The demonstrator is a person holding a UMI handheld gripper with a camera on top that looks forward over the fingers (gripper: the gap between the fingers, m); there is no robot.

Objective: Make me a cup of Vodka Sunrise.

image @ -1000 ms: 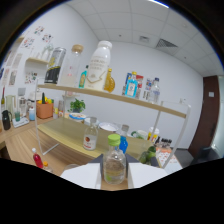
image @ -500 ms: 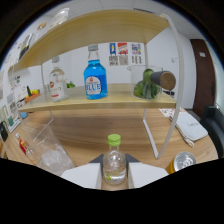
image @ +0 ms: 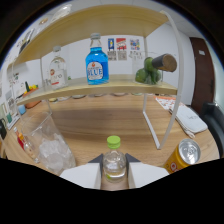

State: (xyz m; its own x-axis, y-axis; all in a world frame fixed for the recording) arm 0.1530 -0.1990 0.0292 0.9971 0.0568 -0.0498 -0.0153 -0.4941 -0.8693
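Observation:
A small clear bottle with a green cap (image: 114,161) stands upright between my gripper's two pale fingers (image: 80,172), and my gripper (image: 114,174) is shut on it. Ahead and to the left of the fingers stands a clear glass holding ice (image: 47,146). Beyond it, a wooden shelf (image: 120,86) carries a blue bottle labelled BLUE (image: 96,65) and a clear spirit bottle with a white label (image: 57,72). An orange drinks can (image: 183,155) stands on the table just right of the fingers.
A clear container with green limes (image: 148,74) and a dark cork-topped bottle (image: 163,62) sit at the shelf's right end. The shelf's white leg (image: 156,135) stands ahead to the right. A white flat object (image: 189,119) lies further right. Small bottles stand left of the glass.
The view swung from a wide look at the shelf to a low, close one facing the blue bottle. The green-capped bottle stayed between the fingers throughout.

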